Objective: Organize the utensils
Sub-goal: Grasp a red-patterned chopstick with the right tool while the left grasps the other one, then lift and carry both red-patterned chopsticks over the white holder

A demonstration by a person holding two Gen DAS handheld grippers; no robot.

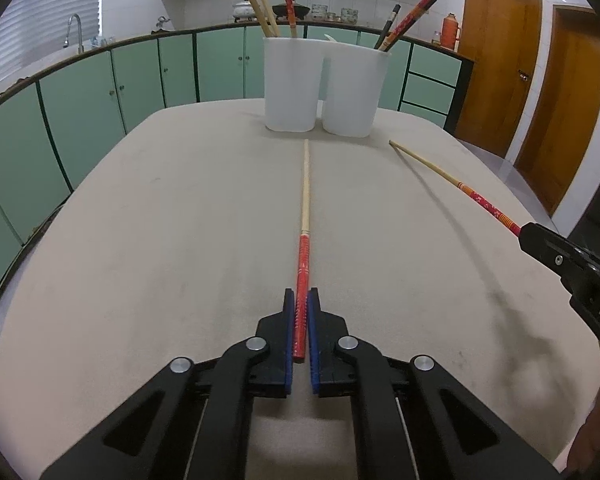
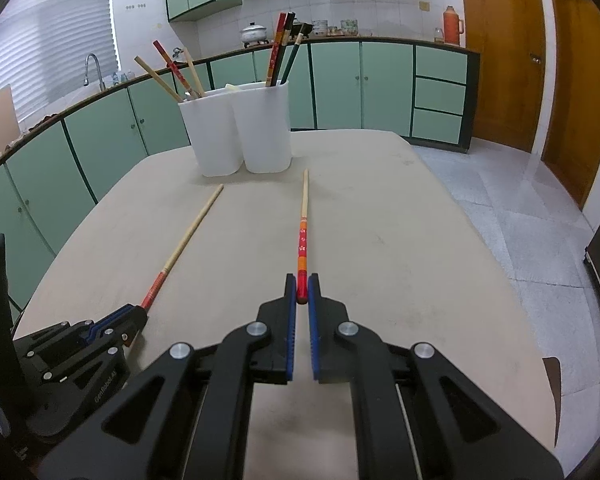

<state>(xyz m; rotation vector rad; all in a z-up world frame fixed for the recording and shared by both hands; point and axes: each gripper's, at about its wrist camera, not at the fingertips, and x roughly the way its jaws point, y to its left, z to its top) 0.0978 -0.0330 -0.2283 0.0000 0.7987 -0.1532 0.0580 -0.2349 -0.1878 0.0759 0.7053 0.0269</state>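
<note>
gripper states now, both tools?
Left tool: closed on the red-handled chopstick.
Right tool: closed on the end of the orange-and-red chopstick.

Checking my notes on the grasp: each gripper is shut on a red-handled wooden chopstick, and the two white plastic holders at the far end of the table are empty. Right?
Not quite: the two white plastic holders are not empty. Several chopsticks stand in them, as the right wrist view shows. The rest holds: the left gripper and right gripper are each shut on a red-handled wooden chopstick.

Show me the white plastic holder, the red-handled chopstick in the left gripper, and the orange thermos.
White plastic holder (image 1: pixel 290 84), left wrist view, front wall.
Red-handled wooden chopstick (image 1: pixel 303 268), left wrist view, red handle.
Orange thermos (image 2: pixel 453 26), right wrist view, body.
</note>
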